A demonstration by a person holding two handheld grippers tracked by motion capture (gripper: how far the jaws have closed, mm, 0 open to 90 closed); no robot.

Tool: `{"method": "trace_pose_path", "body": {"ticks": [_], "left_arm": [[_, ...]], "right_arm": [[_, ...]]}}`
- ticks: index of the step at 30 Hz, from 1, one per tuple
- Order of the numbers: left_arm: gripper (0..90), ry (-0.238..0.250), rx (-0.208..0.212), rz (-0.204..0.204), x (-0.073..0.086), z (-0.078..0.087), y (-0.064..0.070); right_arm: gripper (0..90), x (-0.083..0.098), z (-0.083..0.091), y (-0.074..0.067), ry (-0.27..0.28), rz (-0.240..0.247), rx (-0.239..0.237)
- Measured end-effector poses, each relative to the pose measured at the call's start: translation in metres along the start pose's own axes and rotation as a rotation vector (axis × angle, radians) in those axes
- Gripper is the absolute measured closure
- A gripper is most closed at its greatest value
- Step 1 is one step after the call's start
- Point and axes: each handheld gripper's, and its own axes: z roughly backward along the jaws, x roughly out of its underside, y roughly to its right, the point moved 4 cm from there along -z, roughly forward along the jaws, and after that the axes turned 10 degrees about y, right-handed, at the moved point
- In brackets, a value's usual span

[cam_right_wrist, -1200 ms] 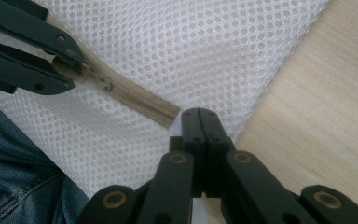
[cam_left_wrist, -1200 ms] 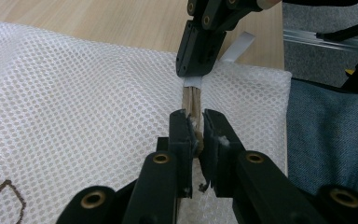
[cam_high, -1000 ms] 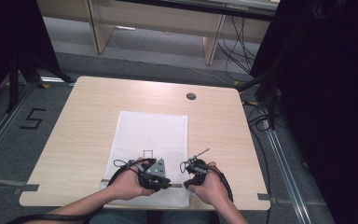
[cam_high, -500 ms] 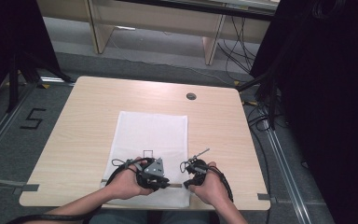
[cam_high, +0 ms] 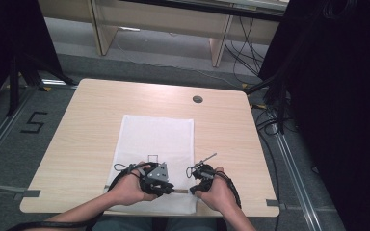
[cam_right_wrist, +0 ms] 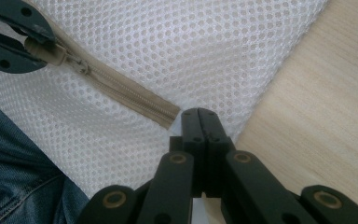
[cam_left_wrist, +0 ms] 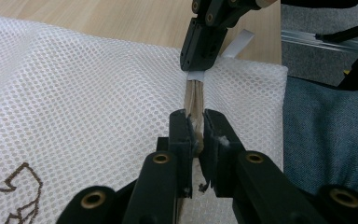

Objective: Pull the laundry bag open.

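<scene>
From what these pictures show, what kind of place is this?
Probably a lab or recording workspace, not a home: a bare wooden table with a cable hole, loose cables on the grey floor, and a taped number 5 beside floor rails.

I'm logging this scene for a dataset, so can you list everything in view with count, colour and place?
mesh bag: one, white, flat on the table's near middle, a small dark outline mark on it
zipper: one, beige, along the bag's near edge
table: one, light wood, centre of the high view
cable hole: one, dark, far right part of the tabletop
floor marking 5: one, black, left of the table
jeans: one pair, blue, at the table's near edge
left gripper: one, black, fingers pinching the zipper
right gripper: one, black, fingers shut at the zipper's end
hands: two, holding the grippers
</scene>
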Motion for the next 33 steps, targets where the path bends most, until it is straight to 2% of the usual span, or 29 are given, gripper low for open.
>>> {"method": "trace_pose_path", "body": {"ticks": [13, 23, 25, 27, 29, 31, 32, 33], "left_arm": [[81.8, 0.007, -0.004, 0.008, 0.0007, 0.0045, -0.0004], [81.8, 0.008, -0.003, 0.011, 0.0017, 0.0055, -0.0002], [81.8, 0.009, -0.003, 0.012, 0.0017, 0.0055, -0.0001], [81.8, 0.008, -0.002, 0.011, 0.0016, 0.0056, -0.0001], [81.8, 0.008, 0.0, 0.004, 0.0015, 0.0055, -0.0005], [81.8, 0.004, -0.003, 0.009, 0.002, 0.0058, -0.0003], [81.8, 0.002, 0.0, 0.002, 0.0019, 0.0066, -0.0012], [81.8, 0.007, -0.002, 0.016, 0.002, 0.0069, -0.0009]], "right_arm": [[90.0, 0.0, 0.0001, 0.0, -0.003, 0.003, 0.0], [90.0, 0.0002, 0.0001, -0.0012, 0.004, -0.02, -0.001], [90.0, 0.0001, -0.0008, -0.0001, 0.009, 0.0, 0.001], [90.0, 0.0002, -0.0008, -0.0001, 0.009, 0.0, 0.001], [90.0, 0.0002, 0.0003, -0.0014, 0.002, -0.021, -0.001], [90.0, 0.0001, -0.0006, -0.0001, 0.009, -0.001, 0.001], [90.0, 0.0002, 0.0003, -0.0015, 0.002, -0.021, -0.001], [90.0, 0.0004, 0.0002, -0.0021, 0.002, -0.03, -0.003]]}}
